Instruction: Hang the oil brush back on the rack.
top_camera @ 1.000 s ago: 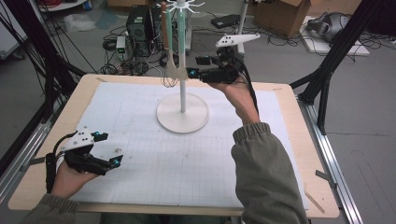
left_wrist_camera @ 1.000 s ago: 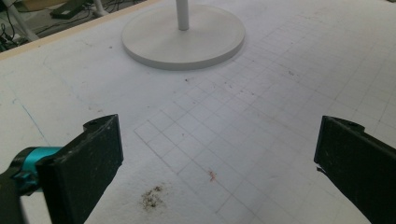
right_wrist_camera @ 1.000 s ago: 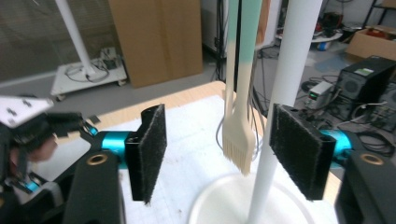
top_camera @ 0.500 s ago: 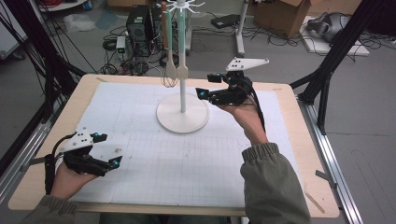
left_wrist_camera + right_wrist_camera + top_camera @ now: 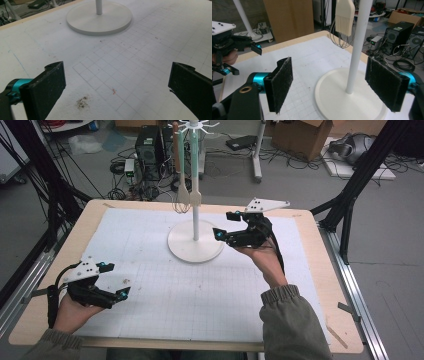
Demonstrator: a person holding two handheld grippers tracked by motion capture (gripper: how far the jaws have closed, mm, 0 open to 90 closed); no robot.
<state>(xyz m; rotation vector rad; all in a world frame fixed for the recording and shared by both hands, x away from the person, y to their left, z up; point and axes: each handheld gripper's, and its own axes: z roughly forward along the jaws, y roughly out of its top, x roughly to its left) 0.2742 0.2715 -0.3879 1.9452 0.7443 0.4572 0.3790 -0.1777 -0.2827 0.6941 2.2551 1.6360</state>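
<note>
High view: white stand [image 5: 195, 245], round base on a gridded white mat [image 5: 150, 285] covering the wooden table [image 5: 327, 285]; its thin pole rises to a hook crown, from which a pale slotted utensil [image 5: 183, 195] hangs beside the pole. Right gripper [image 5: 223, 226] sits just right of the base, jaws apart and pointing at the pole, nothing between them; they have just been opening. Left gripper [image 5: 116, 281] rests near the table's front left corner, well apart from the stand, jaws spread and empty. Right gripper view: adds detail, a cream silicone brush [image 5: 344, 17] and a wire whisk [image 5: 338, 37] hanging by the pole, and the fuzzy black pads [image 5: 283, 82] framing the base. Left gripper view: bare mat with a dark smudge [image 5: 82, 102] and a small red mark [image 5: 113, 91] between its wide jaws, stand base beyond.
</note>
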